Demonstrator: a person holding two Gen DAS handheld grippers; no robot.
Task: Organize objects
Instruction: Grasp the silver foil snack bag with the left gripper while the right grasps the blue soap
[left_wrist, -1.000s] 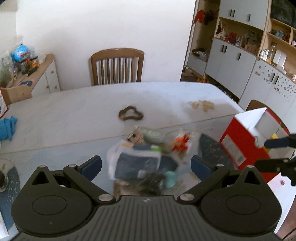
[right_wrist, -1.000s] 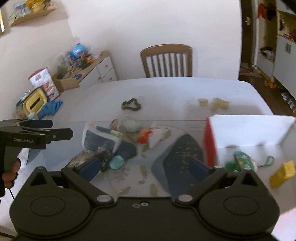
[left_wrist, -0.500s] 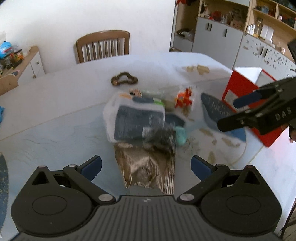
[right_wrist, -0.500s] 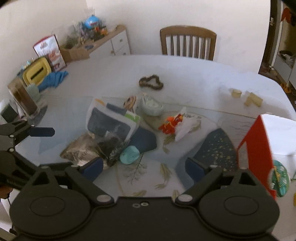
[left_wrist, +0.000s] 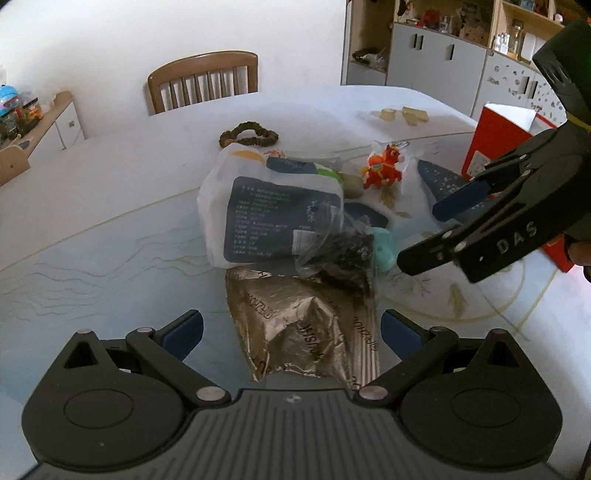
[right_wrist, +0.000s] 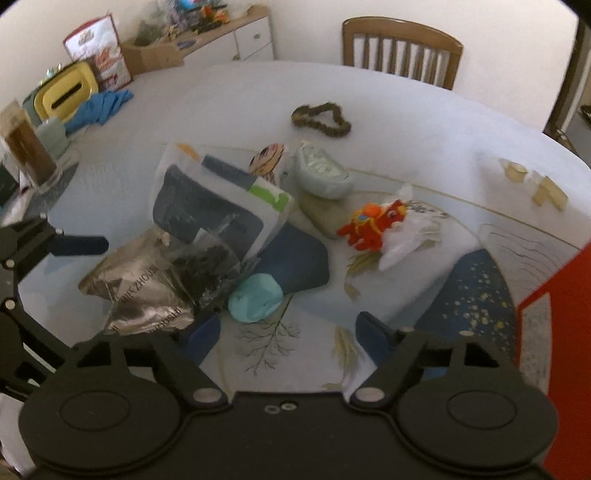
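Observation:
A pile of objects lies mid-table: a crumpled foil bag (left_wrist: 303, 325) (right_wrist: 136, 291), a clear bag of dark bits (left_wrist: 340, 254) (right_wrist: 207, 266), a white and navy pouch (left_wrist: 269, 214) (right_wrist: 210, 206), a teal lump (left_wrist: 384, 247) (right_wrist: 255, 299), a red toy horse (left_wrist: 384, 168) (right_wrist: 373, 221) and a brown hair tie (left_wrist: 249, 133) (right_wrist: 321, 119). My left gripper (left_wrist: 291, 332) is open, its fingers either side of the foil bag. My right gripper (right_wrist: 288, 332) is open just short of the teal lump; it also shows in the left wrist view (left_wrist: 439, 229).
A red box (left_wrist: 506, 147) (right_wrist: 554, 350) stands at the right table edge. A wooden chair (left_wrist: 203, 85) is at the far side. A glass of dark liquid (right_wrist: 26, 147), blue cloth (right_wrist: 99, 107) and yellow container (right_wrist: 66, 92) sit at the left. Small blocks (right_wrist: 543, 188) lie far right.
Both grippers have moved in closer to the pile. The left one has come down around the foil bag; the right one has swung left from the red box toward the teal lump.

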